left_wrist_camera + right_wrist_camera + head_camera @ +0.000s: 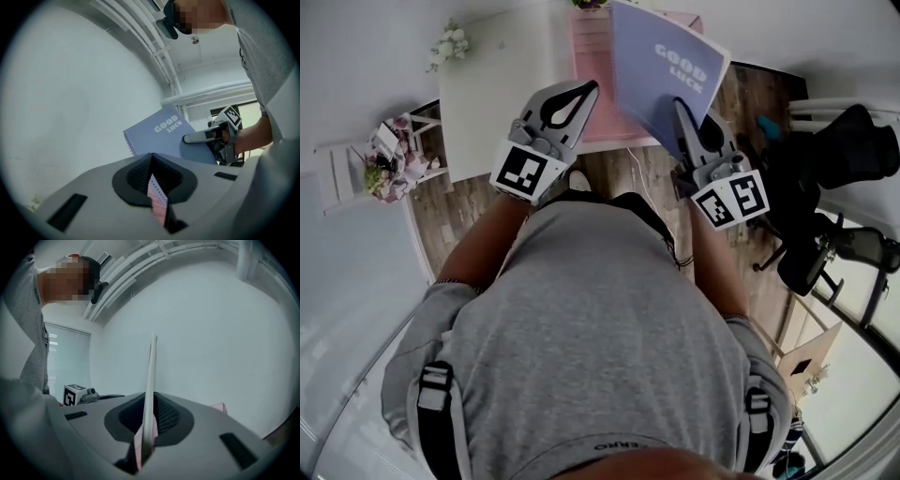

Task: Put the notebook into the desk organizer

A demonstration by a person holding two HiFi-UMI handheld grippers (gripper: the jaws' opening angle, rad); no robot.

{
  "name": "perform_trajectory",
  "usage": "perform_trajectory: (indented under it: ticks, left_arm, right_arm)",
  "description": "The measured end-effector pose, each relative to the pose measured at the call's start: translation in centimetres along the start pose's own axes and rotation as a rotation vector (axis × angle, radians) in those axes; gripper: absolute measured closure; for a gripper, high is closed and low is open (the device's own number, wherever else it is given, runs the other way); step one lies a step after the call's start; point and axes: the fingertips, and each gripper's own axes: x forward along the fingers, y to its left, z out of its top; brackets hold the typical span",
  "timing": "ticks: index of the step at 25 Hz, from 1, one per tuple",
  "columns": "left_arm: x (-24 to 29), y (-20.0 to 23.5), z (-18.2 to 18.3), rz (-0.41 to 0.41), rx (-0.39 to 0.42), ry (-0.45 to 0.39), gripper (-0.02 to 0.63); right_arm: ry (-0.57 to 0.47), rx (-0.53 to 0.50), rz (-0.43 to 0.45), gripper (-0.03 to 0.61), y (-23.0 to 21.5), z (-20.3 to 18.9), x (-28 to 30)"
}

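A blue-grey spiral notebook (pixel 661 66) printed "GOOD LUCK" is held upright over the desk's front edge, with my right gripper (pixel 682 117) shut on its lower corner. In the right gripper view the notebook (pixel 151 376) stands edge-on between the jaws. The left gripper view shows its cover (pixel 161 133) and the right gripper (pixel 199 138) clamped on it. A pink desk organizer (pixel 592 66) sits on the white desk (pixel 497 89) behind the notebook. My left gripper (pixel 586 90) hovers to the left of the notebook, jaws shut, holding nothing I can make out.
Small flower decorations (pixel 450 42) stand at the desk's far left, and a low white rack with flowers (pixel 389 159) is on the floor to the left. A black office chair (pixel 839 155) stands at the right. My own grey-shirted torso fills the lower view.
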Motion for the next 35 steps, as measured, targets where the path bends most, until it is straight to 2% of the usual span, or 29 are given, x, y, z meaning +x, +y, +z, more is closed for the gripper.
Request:
perform_trajectory:
  ticks: [7, 13, 19, 27, 31, 35]
  left_arm:
    - [1.3, 1.1, -0.3, 0.077, 0.004, 0.013, 0.595]
    - [1.6, 2.0, -0.5, 0.182, 0.019, 0.009, 0.595]
    - [2.2, 1.4, 0.0, 0.230, 0.062, -0.007, 0.595]
    - [2.0, 1.0, 0.0, 0.279, 0.084, 0.000, 0.595]
    - [1.8, 0.6, -0.1, 0.291, 0.080, -0.001, 0.595]
    - [1.9, 0.5, -0.4, 0.298, 0.079, 0.011, 0.595]
  right_arm:
    - [0.044, 0.117, 0.096, 0.540, -2.2, 0.3, 2.4]
    - [0.073, 0.227, 0.189, 0.540, -3.6, 0.4, 4.4]
    - [0.110, 0.364, 0.258, 0.540, -4.0, 0.1, 5.2]
    - [0.173, 0.561, 0.298, 0.540, -4.7, -0.6, 6.3]
    - [0.178, 0.696, 0.321, 0.540, -5.1, -1.2, 6.5]
    - [0.219, 0.749, 0.309, 0.540, -5.5, -2.4, 7.0]
